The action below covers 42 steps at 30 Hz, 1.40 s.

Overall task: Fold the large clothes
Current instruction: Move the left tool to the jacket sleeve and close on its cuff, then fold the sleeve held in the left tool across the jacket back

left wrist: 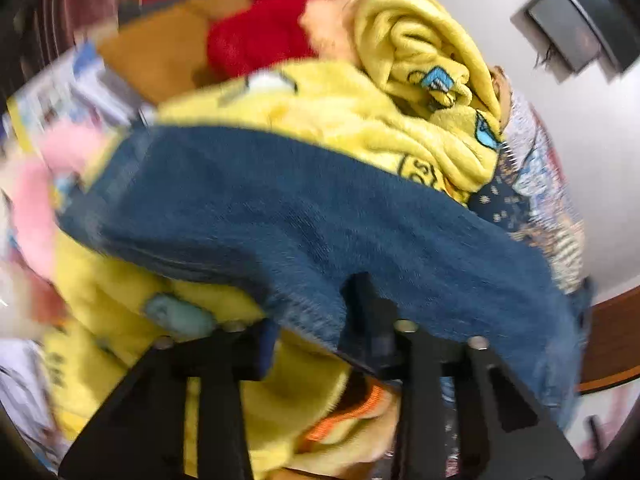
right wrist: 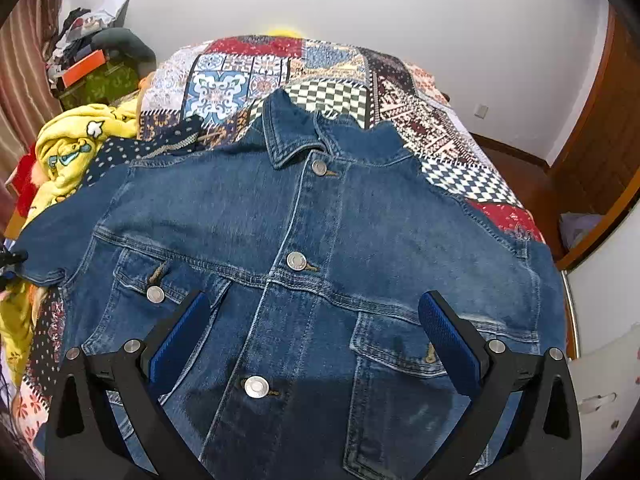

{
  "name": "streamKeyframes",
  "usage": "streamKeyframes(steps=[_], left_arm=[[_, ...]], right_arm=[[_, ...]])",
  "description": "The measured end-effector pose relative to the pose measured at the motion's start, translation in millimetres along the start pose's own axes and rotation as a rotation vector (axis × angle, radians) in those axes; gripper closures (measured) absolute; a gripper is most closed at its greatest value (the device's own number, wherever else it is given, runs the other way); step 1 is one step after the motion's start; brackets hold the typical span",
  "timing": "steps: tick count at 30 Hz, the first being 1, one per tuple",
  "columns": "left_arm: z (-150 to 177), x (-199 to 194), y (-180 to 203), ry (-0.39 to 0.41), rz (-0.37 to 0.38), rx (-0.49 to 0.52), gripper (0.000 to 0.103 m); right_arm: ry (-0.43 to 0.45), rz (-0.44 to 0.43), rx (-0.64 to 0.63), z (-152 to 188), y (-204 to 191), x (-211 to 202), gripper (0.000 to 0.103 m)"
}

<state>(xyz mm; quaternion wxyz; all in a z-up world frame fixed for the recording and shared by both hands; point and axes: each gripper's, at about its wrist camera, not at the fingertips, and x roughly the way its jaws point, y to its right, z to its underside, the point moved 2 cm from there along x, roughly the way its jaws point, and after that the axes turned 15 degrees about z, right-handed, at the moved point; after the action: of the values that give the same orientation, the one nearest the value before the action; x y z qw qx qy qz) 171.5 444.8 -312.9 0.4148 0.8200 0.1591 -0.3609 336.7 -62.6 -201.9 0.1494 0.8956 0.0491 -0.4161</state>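
A blue denim jacket lies front up and buttoned on the patchwork bedspread, collar toward the far wall. My right gripper is open and empty, its blue pads spread above the jacket's chest pockets. In the left wrist view my left gripper is closed on the jacket's left sleeve, which drapes across the fingers over a yellow fleece. The sleeve end and the left gripper's tip show at the left edge of the right wrist view.
A heap of clothes lies on the bed's left side: yellow cartoon fleece, a red fluffy garment, pink fabric. Cluttered boxes stand at the back left. A wooden door frame is on the right.
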Motion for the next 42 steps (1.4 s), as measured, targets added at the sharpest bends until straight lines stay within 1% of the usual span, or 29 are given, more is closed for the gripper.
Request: streamKeyframes(steps=[1, 4, 7, 9, 11, 12, 13, 15, 16, 17, 18, 19, 20, 22, 23, 25, 27, 28, 30, 31, 33, 34, 36, 37, 39, 40, 42], left_arm=[[-3.4, -4.7, 6.7, 0.006, -0.033, 0.045, 0.077], [-11.3, -21.5, 24.8, 0.032, -0.095, 0.146, 0.083], [-19.6, -32.0, 50.1, 0.061, -0.121, 0.221, 0.088], [-20.3, -42.7, 65.3, 0.079, -0.113, 0.248, 0.089], [-22.9, -50.5, 83.2, 0.091, -0.093, 0.276, 0.091], [-22.6, -54.6, 93.0, 0.099, -0.087, 0.299, 0.098], [-22.0, -60.5, 104.7, 0.112, -0.066, 0.330, 0.102], [-19.2, -73.3, 136.9, 0.144, -0.019, 0.404, 0.102], [-17.7, -77.8, 152.6, 0.159, -0.005, 0.441, 0.102], [-15.7, -80.2, 164.7, 0.165, 0.009, 0.506, 0.102], [-13.1, -82.0, 179.5, 0.173, 0.023, 0.535, 0.102], [-9.2, -83.9, 199.4, 0.171, 0.056, 0.564, 0.102], [-4.8, -84.0, 210.0, 0.159, 0.085, 0.577, 0.102], [6.0, -79.6, 233.1, 0.119, 0.133, 0.591, 0.102], [11.4, -77.1, 238.8, 0.107, 0.141, 0.593, 0.101], [27.6, -68.0, 248.2, 0.065, 0.172, 0.586, 0.088], [39.6, -60.1, 248.9, 0.025, 0.190, 0.572, 0.048], [47.0, -55.4, 246.1, 0.013, 0.190, 0.564, 0.043], [61.3, -47.7, 239.1, -0.005, 0.175, 0.550, 0.042], [67.1, -41.3, 231.1, -0.035, 0.172, 0.525, 0.042], [74.6, -35.4, 215.9, -0.074, 0.193, 0.473, 0.042], [77.2, -31.5, 200.1, -0.101, 0.211, 0.415, 0.041], [78.8, -26.0, 175.6, -0.135, 0.225, 0.335, 0.041], [79.0, -21.4, 156.9, -0.153, 0.229, 0.280, 0.041], [79.6, -12.9, 133.4, -0.181, 0.229, 0.211, 0.041], [79.0, -7.9, 115.0, -0.197, 0.233, 0.150, 0.042], [79.0, -0.9, 93.1, -0.208, 0.243, 0.075, 0.042]], right_arm=[[0.005, -0.001, 0.002, -0.2, 1.5, -1.8, 0.000], [0.017, -0.001, 0.005, 0.3, 5.8, -7.3, 0.000], [0.029, -0.003, 0.011, 1.8, 11.1, -13.1, 0.000], [0.040, -0.001, 0.015, 2.4, 16.1, -17.1, 0.000], [0.052, 0.000, 0.017, 2.6, 21.1, -20.7, 0.000], [0.056, 0.001, 0.017, 3.3, 22.9, -22.4, 0.000], [0.061, 0.003, 0.020, 3.5, 25.9, -24.1, 0.000], [0.072, 0.000, 0.027, 4.5, 30.9, -27.6, 0.000], [0.077, -0.002, 0.030, 5.1, 33.5, -29.1, 0.000], [0.082, -0.003, 0.035, 5.7, 36.6, -30.6, 0.000], [0.087, -0.004, 0.040, 6.5, 40.1, -31.9, 0.000], [0.090, -0.005, 0.047, 7.3, 43.7, -33.0, 0.000], [0.092, -0.007, 0.053, 8.0, 46.4, -33.8, 0.000], [0.095, -0.016, 0.068, 10.1, 53.6, -35.3, 0.000], [0.095, -0.020, 0.078, 11.4, 58.0, -35.7, 0.000], [0.096, -0.025, 0.092, 13.6, 64.0, -37.0, 0.000], [0.098, -0.032, 0.108, 16.2, 71.6, -38.3, 0.000], [0.099, -0.035, 0.115, 17.4, 75.5, -39.0, 0.000], [0.099, -0.039, 0.124, 19.4, 82.0, -39.9, 0.000], [0.097, -0.039, 0.127, 20.5, 85.1, -39.6, 0.000], [0.094, -0.038, 0.132, 22.4, 89.9, -39.1, 0.000], [0.092, -0.037, 0.136, 23.0, 92.0, -38.3, 0.000], [0.086, -0.036, 0.144, 24.3, 95.1, -36.7, 0.000], [0.083, -0.036, 0.149, 24.8, 96.2, -35.5, 0.000], [0.069, -0.038, 0.163, 24.9, 96.8, -31.7, 0.000], [0.061, -0.043, 0.169, 25.0, 96.7, -29.5, 0.000], [0.045, -0.052, 0.180, 25.8, 96.1, -25.9, 0.000]])
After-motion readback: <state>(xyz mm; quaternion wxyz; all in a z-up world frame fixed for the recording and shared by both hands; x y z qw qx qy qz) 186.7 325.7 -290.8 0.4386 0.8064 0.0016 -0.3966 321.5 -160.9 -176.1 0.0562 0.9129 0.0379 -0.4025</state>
